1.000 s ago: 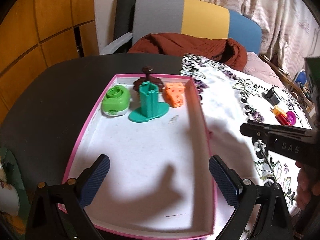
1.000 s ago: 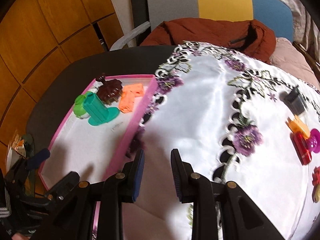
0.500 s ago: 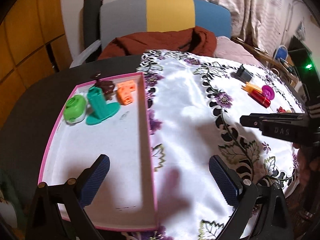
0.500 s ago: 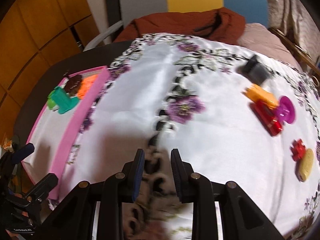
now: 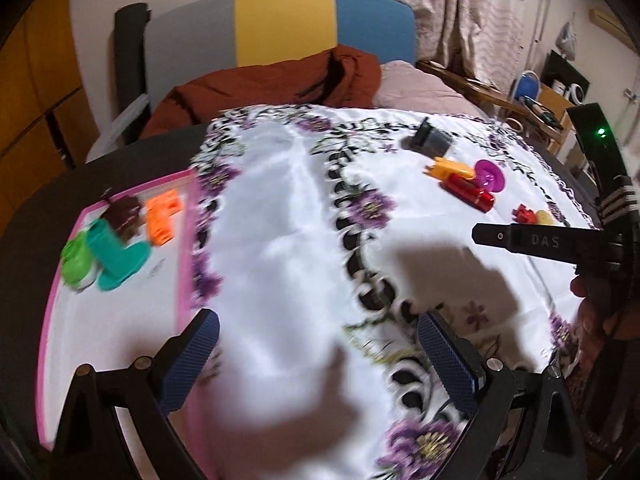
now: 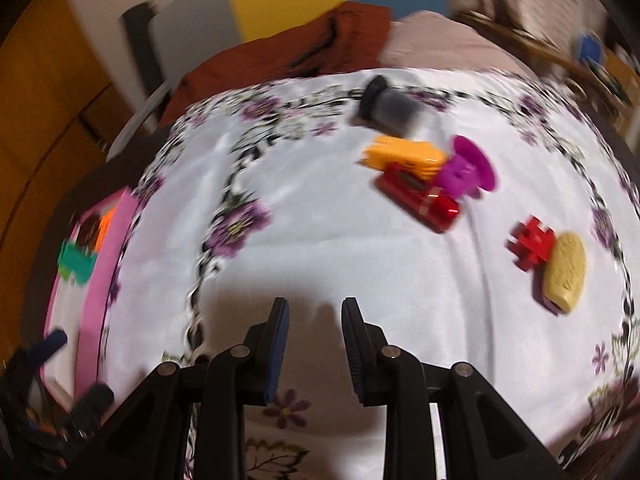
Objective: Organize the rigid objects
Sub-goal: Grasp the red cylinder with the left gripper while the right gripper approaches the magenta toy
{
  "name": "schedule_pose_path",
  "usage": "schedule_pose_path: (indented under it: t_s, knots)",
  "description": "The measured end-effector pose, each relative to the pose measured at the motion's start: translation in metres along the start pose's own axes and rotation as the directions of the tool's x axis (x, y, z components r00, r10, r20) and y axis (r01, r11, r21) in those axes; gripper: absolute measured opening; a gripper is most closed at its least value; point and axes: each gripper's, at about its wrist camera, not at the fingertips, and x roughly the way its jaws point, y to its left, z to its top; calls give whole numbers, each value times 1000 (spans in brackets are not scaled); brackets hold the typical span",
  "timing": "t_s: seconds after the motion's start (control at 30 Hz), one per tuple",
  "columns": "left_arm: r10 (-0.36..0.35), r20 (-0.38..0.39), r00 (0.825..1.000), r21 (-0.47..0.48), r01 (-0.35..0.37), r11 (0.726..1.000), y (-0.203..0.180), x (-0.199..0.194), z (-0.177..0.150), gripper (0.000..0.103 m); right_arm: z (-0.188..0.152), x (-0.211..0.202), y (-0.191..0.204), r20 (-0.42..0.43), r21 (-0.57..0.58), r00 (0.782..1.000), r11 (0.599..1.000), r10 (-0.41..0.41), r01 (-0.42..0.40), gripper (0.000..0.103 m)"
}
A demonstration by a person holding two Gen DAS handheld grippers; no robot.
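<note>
A pink-rimmed tray point(image 5: 186, 240) at the left holds a green round toy point(image 5: 76, 262), a teal boot-shaped piece point(image 5: 120, 258), a brown piece point(image 5: 126, 216) and an orange block point(image 5: 162, 220). Loose on the flowered cloth lie a dark cylinder point(image 6: 390, 106), an orange block point(image 6: 404, 156), a red cylinder point(image 6: 420, 198), a magenta funnel point(image 6: 468, 170), a red toothed piece point(image 6: 532, 242) and a beige oval point(image 6: 566, 276). My left gripper point(image 5: 320, 348) hangs wide open and empty over the cloth beside the tray. My right gripper point(image 6: 314, 312) has its jaws nearly together, empty, short of the loose toys.
A white cloth with purple flowers point(image 5: 288, 216) covers most of the dark round table point(image 5: 52, 196). Behind it stands a grey, yellow and blue chair point(image 5: 280, 28) with a rust-brown garment point(image 5: 280, 80). A person's hand point(image 5: 596, 312) holds the right gripper at the right edge.
Both grippers have swung to the right, away from the tray and over the cloth, rolling as they went. The loose toys now sit nearer the right gripper. Neither opening changed.
</note>
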Motion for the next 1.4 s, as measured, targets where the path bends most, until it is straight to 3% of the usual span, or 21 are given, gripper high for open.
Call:
schedule_pose_path:
  t_s: [0.13, 0.3, 0.5, 0.6, 0.73, 0.9, 1.03, 1.13, 1.2, 1.27, 1.4]
  knots:
    - [-15, 12, 1000, 26, 15, 1000, -18, 13, 23, 101, 5, -1, -27, 14, 118, 990, 984, -137, 135, 27]
    - [-38, 24, 999, 38, 37, 999, -36, 29, 48, 102, 10, -6, -60, 28, 262, 991, 957, -134, 122, 27]
    - [-86, -2, 996, 16, 86, 996, -69, 57, 80, 103, 29, -24, -84, 119, 289, 962, 936, -245, 202, 29]
    - [-98, -16, 995, 14, 99, 995, -90, 73, 94, 103, 35, -34, -98, 176, 323, 927, 909, -330, 262, 29]
    - [-113, -52, 992, -1, 113, 994, -119, 97, 109, 103, 32, -43, -113, 214, 418, 908, 874, -360, 247, 29]
    - [-126, -95, 987, -45, 123, 991, -144, 126, 120, 102, 30, -46, -127, 212, 484, 903, 843, -373, 235, 29]
    - [-94, -99, 991, -36, 91, 995, -163, 150, 127, 102, 24, -54, -133, 229, 529, 897, 822, -378, 211, 29]
    - [-87, -128, 988, -14, 86, 996, -170, 168, 128, 92, 24, -54, -137, 229, 543, 897, 815, -377, 204, 29]
    - [-105, -149, 983, -8, 105, 994, -170, 177, 125, 78, 23, -52, -140, 222, 553, 903, 810, -367, 193, 29]
    - [-85, -113, 990, 15, 88, 996, -167, 175, 123, 72, 22, -51, -143, 216, 569, 910, 803, -354, 177, 29]
    - [-123, -96, 988, 36, 127, 991, -156, 172, 120, 66, 21, -49, -148, 215, 585, 917, 796, -336, 155, 29]
